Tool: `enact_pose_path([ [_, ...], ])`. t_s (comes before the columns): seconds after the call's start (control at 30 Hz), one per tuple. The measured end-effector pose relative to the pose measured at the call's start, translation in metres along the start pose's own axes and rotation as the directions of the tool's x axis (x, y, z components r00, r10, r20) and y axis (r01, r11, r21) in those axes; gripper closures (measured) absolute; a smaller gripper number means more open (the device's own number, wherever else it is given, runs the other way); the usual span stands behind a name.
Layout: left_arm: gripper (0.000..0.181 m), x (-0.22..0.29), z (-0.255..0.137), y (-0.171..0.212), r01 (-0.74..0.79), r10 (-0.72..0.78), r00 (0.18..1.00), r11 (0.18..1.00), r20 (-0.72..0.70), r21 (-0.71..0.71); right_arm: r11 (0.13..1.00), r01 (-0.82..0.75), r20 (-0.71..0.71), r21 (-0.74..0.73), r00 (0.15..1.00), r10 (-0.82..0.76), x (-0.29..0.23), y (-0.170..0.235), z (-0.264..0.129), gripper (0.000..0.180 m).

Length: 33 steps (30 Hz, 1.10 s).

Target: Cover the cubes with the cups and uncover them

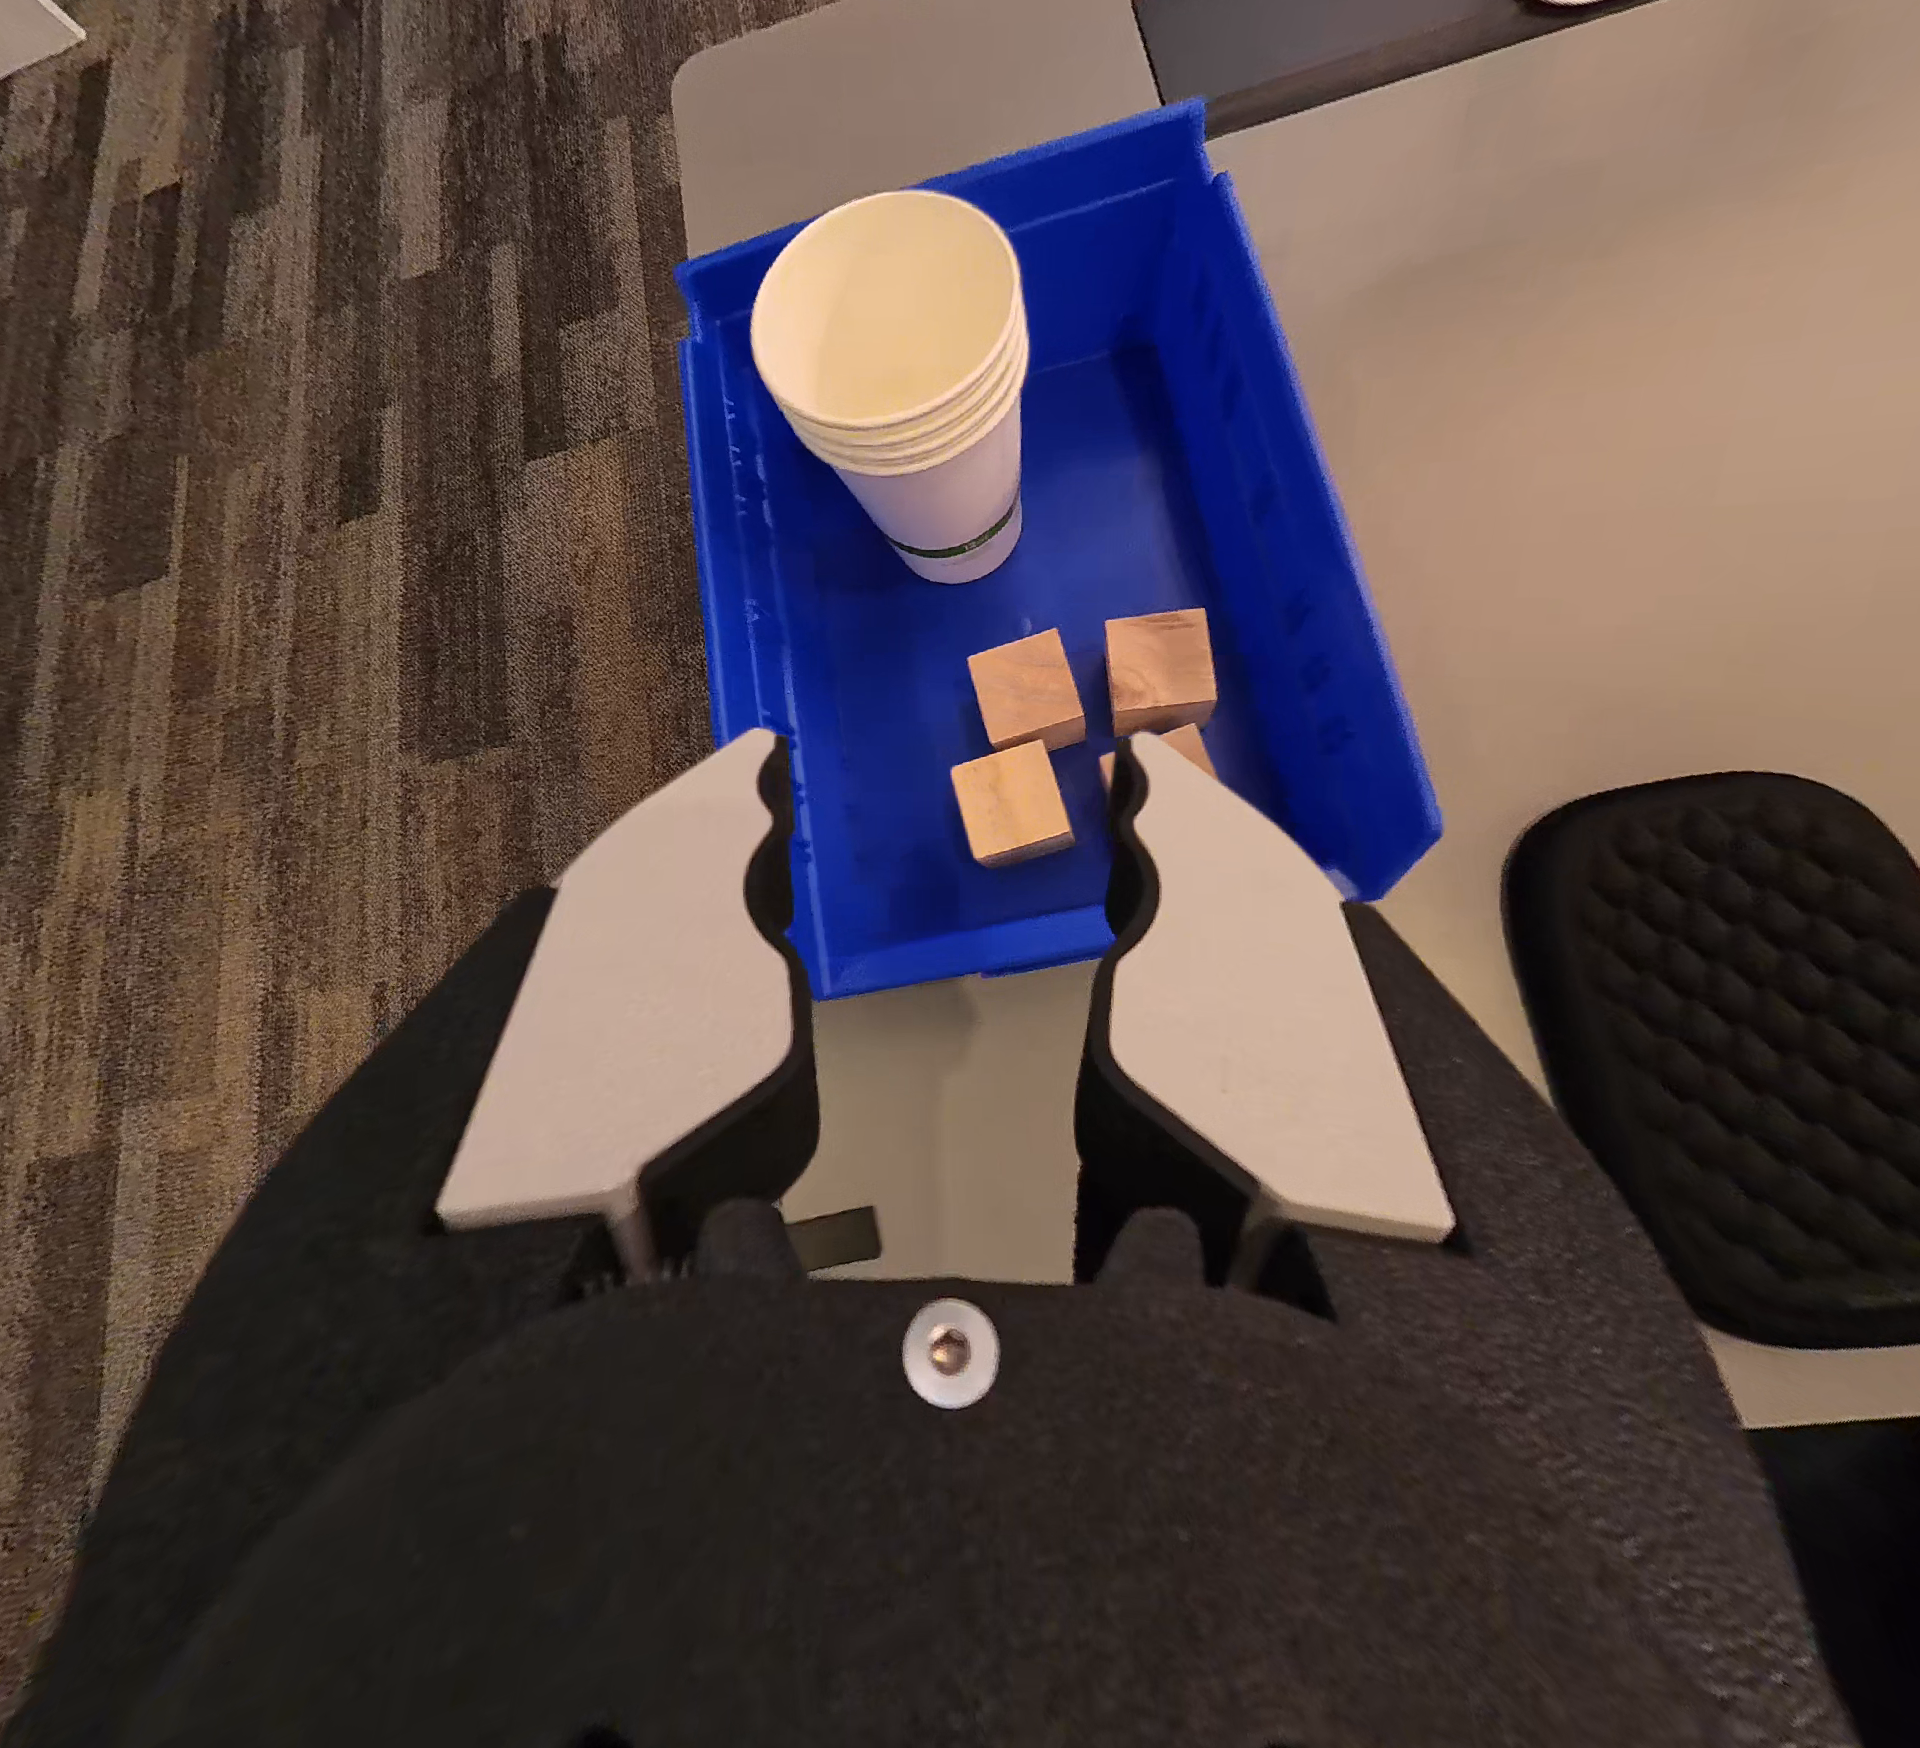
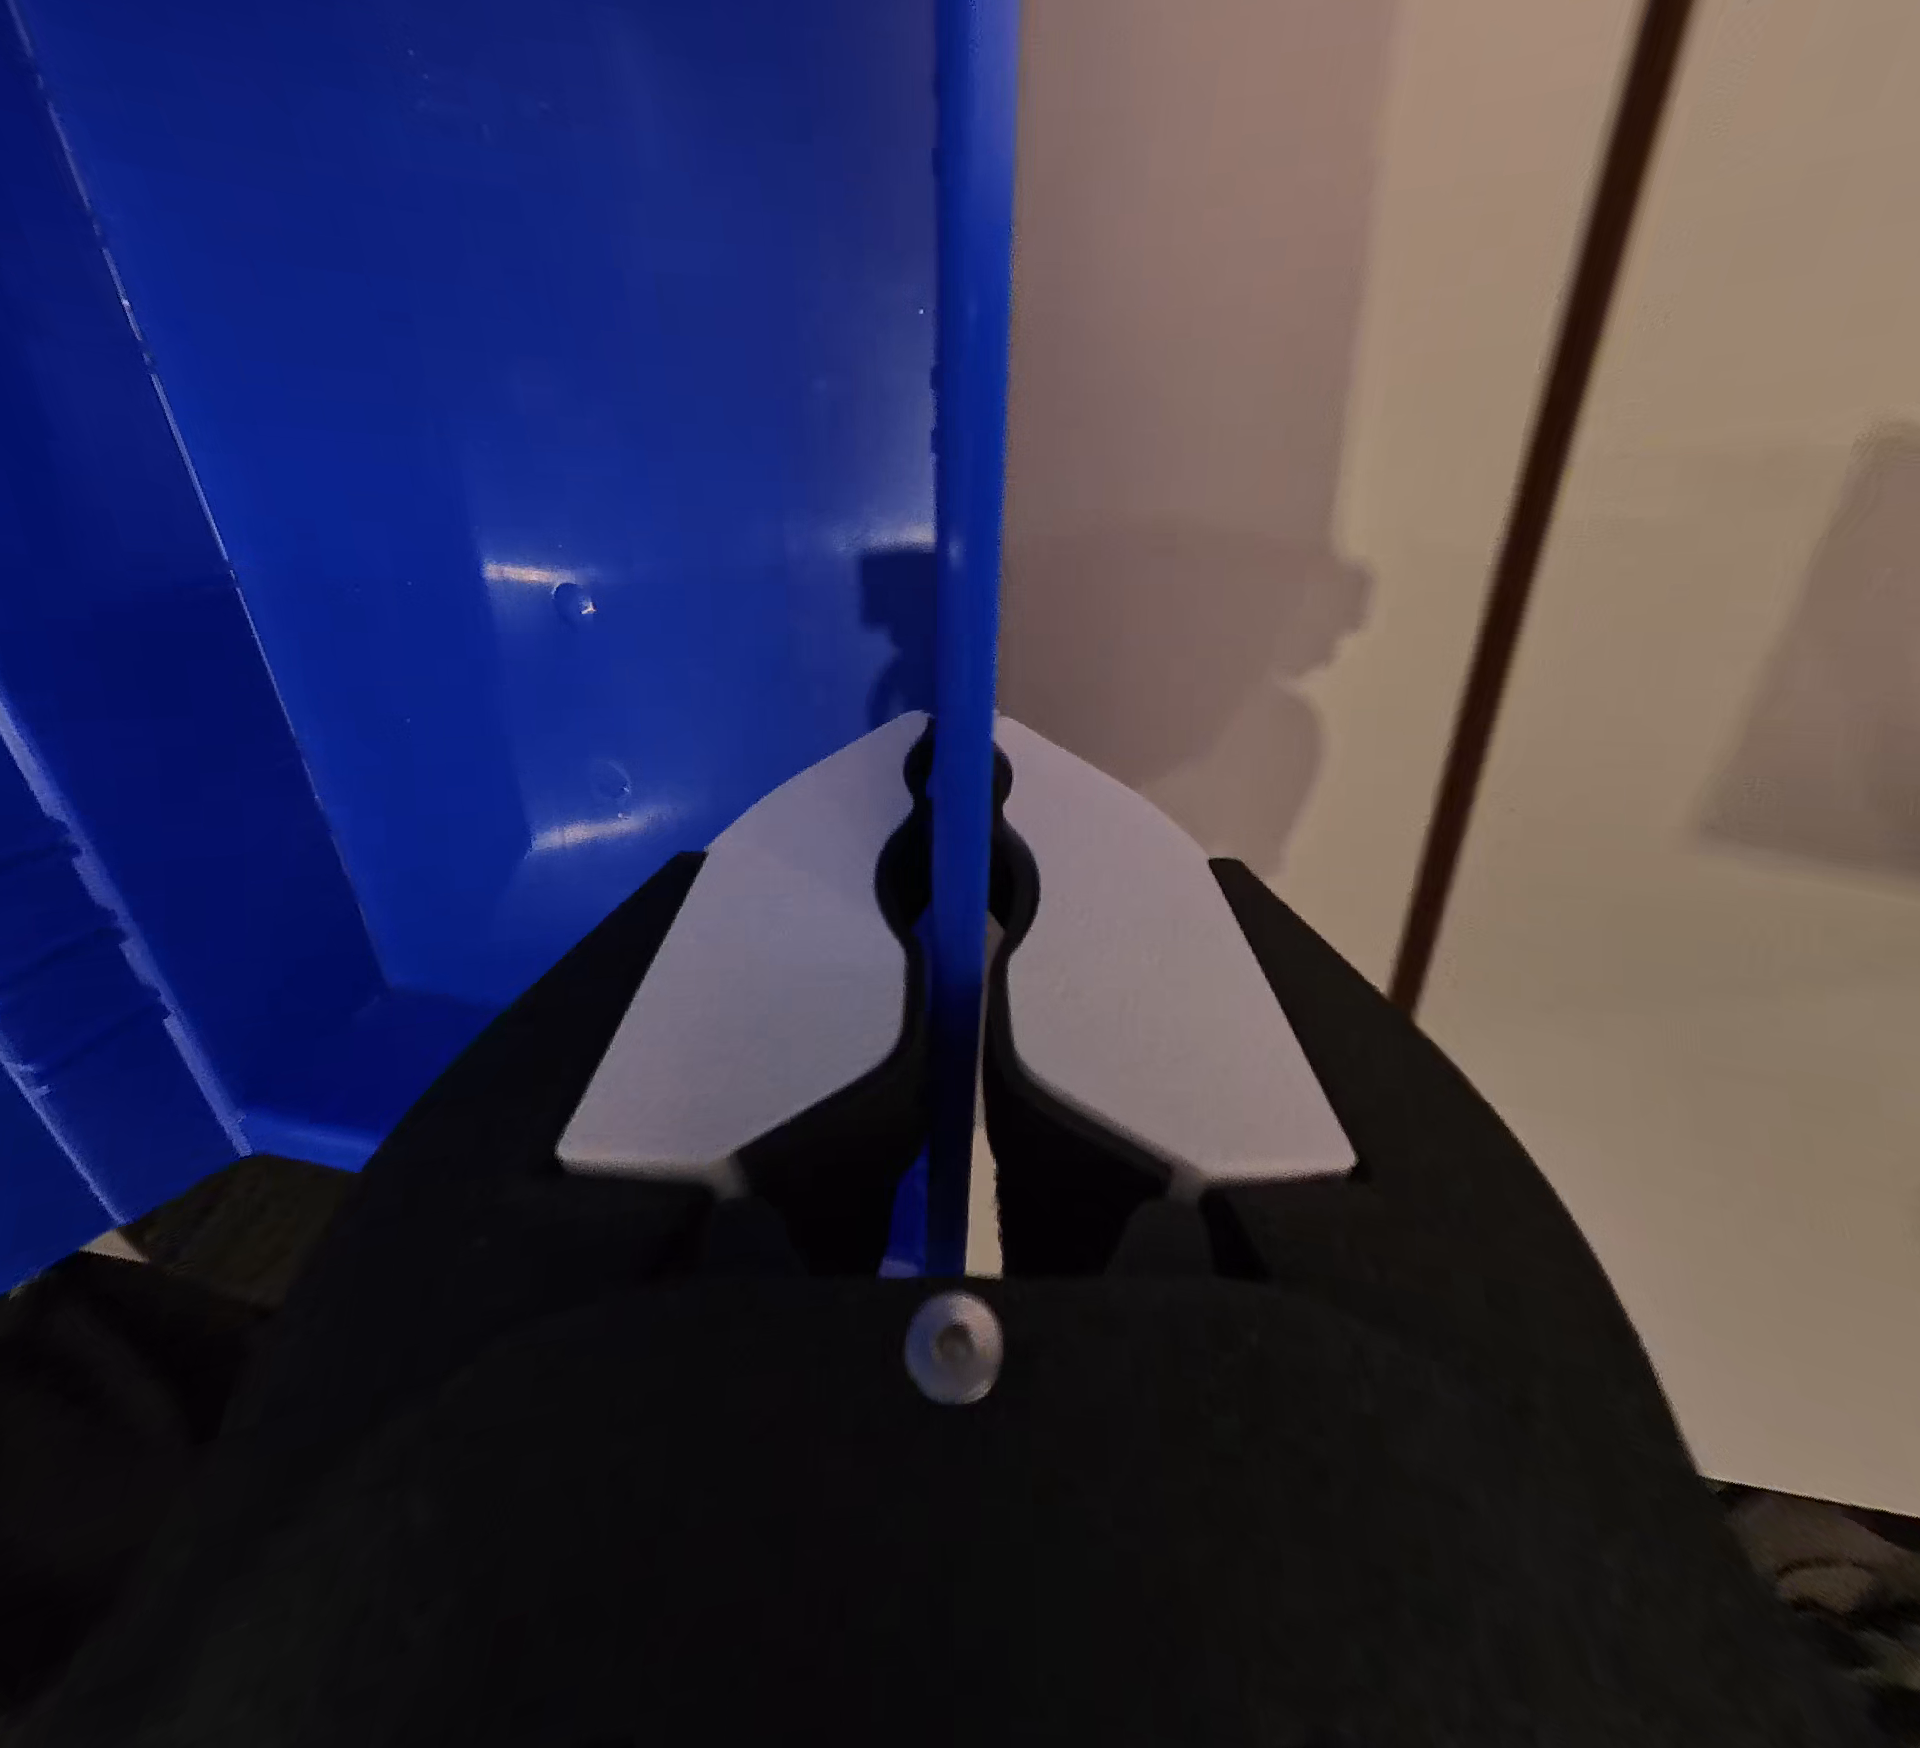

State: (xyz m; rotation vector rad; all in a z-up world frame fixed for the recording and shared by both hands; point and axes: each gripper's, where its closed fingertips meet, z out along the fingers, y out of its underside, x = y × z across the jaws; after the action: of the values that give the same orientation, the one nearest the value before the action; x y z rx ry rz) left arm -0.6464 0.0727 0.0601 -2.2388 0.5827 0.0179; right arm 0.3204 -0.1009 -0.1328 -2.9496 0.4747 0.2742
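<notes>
The left gripper (image 1: 945,753) hangs above the near end of the shiny blue plastic bin (image 1: 1340,576), its jaws spread wide and holding nothing. It looks ready to reach in for a cup.

The right gripper (image 2: 958,737) has its jaws squeezed tight on the thin side wall of the bin. I think this keeps the bin from sliding about on the smooth, pale tabletop (image 1: 1558,410).

Just past the left jaws, small square wooden cubes (image 1: 1023,690) lie close together on the bin floor. One is partly hidden behind a jaw. None is covered yet.

Farther back in the bin stands a stack of white paper cups (image 1: 904,389), round, mouths up, nested inside each other.

Off to the side sits a black bumpy chair seat (image 1: 1725,1054). Beyond the tabletop is brown striped carpet (image 1: 312,348).
</notes>
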Motion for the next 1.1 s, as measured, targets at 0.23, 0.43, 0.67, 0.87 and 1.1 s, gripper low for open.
enact_pose_path([
  [0.23, 0.123, 0.025, 0.005, -0.008, 0.016, -0.016, 1.000, 1.000, -0.002, -0.002, 0.999, 0.051, -0.019, 0.001, 0.999, -0.051, 0.036, -0.008, -0.006, 0.174],
  [0.43, 0.123, 0.037, 0.008, -0.007, -0.005, 0.006, 1.000, 0.999, 0.010, -0.037, 0.999, 0.055, -0.012, 0.003, 0.998, -0.055, 0.046, -0.012, -0.007, 0.174],
  [0.67, 0.123, 0.047, 0.007, -0.019, 0.015, -0.015, 1.000, 1.000, -0.024, 0.005, 0.993, 0.113, -0.040, 0.033, 0.993, -0.111, 0.046, -0.015, -0.008, 0.168],
  [0.87, 0.119, 0.055, 0.003, -0.024, -0.011, 0.013, 0.999, 0.999, -0.039, 0.042, 0.973, 0.154, -0.097, 0.170, 0.986, -0.139, 0.036, -0.029, -0.041, 0.149],
  [1.1, 0.116, 0.073, -0.021, -0.055, -0.019, 0.039, 0.995, 0.978, -0.093, 0.207, 0.874, 0.347, -0.379, 0.339, 0.901, -0.211, 0.004, -0.043, -0.125, 0.141],
])
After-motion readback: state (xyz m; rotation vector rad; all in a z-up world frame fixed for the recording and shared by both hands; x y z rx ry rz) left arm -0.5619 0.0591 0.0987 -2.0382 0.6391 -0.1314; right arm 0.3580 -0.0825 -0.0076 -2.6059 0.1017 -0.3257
